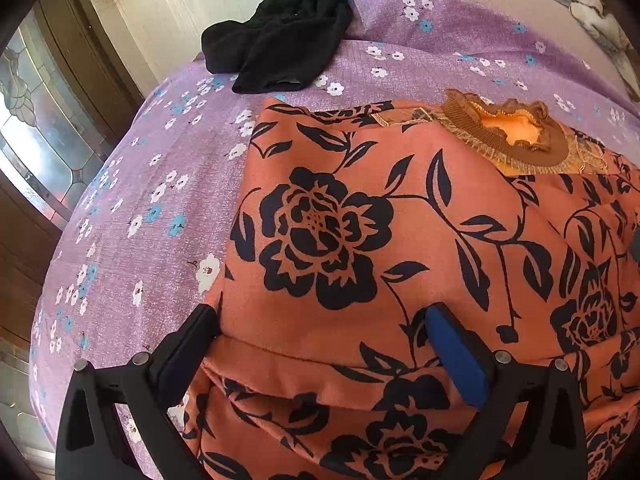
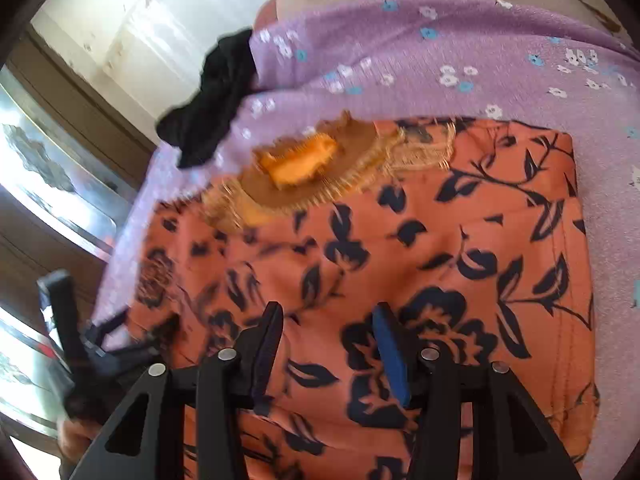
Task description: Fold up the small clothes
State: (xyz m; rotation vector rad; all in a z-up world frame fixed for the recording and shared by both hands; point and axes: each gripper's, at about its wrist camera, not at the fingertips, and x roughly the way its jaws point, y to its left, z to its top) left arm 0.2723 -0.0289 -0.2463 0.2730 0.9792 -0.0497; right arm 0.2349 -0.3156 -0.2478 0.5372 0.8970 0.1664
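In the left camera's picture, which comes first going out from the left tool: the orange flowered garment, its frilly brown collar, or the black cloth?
1. Orange flowered garment: under the left tool.
2. Frilly brown collar: farther out, to the right.
3. Black cloth: farthest, on the purple bedsheet.

Daylight pours in from a patterned glass window [image 1: 36, 128] on the left, overexposed to white glare in the right wrist view. The left wrist view is sharp; the right wrist view is smeared with motion blur, worst on the black cloth [image 2: 212, 100] and at the left. Both bulge with fisheye curving inside dark round corners.
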